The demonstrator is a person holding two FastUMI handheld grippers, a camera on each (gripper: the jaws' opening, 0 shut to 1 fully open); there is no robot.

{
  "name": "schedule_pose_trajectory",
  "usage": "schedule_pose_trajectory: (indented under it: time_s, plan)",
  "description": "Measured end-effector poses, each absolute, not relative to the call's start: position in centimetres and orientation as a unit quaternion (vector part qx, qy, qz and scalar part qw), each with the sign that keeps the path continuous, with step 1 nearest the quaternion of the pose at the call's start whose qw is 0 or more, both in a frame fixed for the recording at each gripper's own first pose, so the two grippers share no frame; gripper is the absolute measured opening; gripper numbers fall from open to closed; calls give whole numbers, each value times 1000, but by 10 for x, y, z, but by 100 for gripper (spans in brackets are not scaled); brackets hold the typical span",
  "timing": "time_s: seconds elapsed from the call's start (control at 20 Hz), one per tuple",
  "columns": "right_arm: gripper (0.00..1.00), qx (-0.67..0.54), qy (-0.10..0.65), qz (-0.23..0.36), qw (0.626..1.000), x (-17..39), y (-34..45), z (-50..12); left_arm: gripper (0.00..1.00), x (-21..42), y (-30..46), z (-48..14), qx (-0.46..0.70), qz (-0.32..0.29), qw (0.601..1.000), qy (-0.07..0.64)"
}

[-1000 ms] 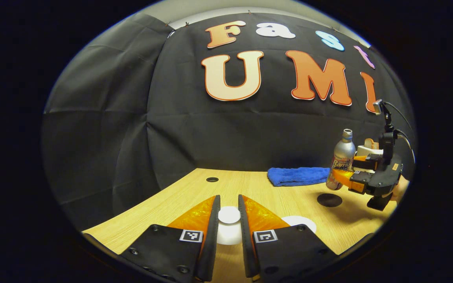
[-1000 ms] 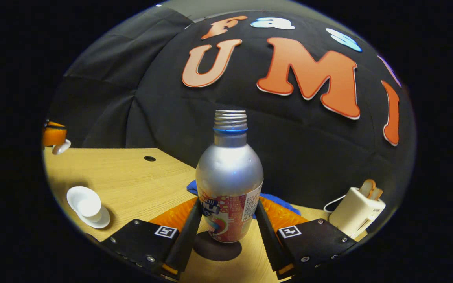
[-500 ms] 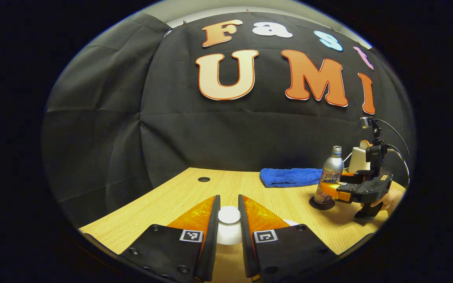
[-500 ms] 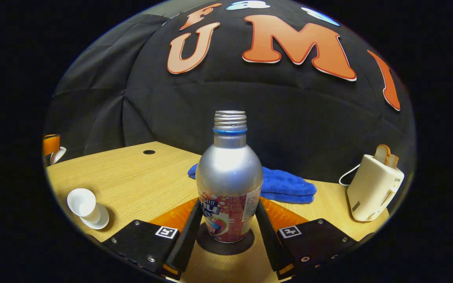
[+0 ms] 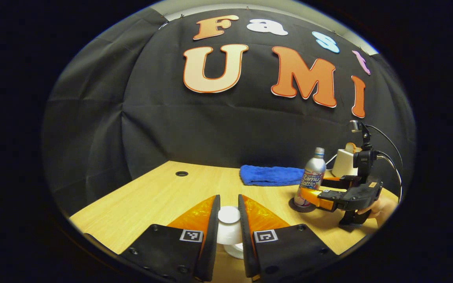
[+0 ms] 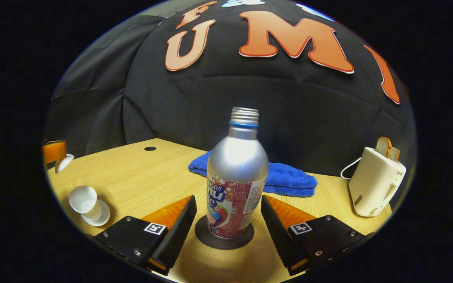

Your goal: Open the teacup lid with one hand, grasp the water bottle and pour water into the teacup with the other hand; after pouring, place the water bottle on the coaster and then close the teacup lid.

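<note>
Silver bottle (image 6: 236, 173) on coaster (image 6: 223, 237) | between spread fingers (image 6: 179, 226), untouched

Pale wooden worktop (image 6: 144, 177) carrying a blue towel (image 6: 285, 180), toaster (image 6: 376, 184), dark coaster (image 6: 223, 239) and white saucer (image 6: 101, 217).

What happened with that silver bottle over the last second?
The silver metal bottle came down onto the dark round coaster and now stands there. The right claw opened and let it go. The left claw still holds the white teacup lid; the white teacup stays uncovered.
</note>
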State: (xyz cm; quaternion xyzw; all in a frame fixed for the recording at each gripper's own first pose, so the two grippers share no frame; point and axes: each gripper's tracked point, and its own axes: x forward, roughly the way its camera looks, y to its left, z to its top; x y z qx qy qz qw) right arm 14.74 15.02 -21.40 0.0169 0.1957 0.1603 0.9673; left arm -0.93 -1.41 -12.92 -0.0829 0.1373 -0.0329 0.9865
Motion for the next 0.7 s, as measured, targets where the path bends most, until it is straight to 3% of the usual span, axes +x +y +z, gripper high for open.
schedule_pose_trajectory:
  time_s: [0.15, 0.7]
  plan:
    - [99, 19, 183, 158, 970, 139, 142, -200, 30, -8, -31, -137, -82, -49, 985, 141]
    - [99, 47, 130, 136, 981, 103, 109, -151, 33, -9, -57, -177, -70, -70, 979, 180]
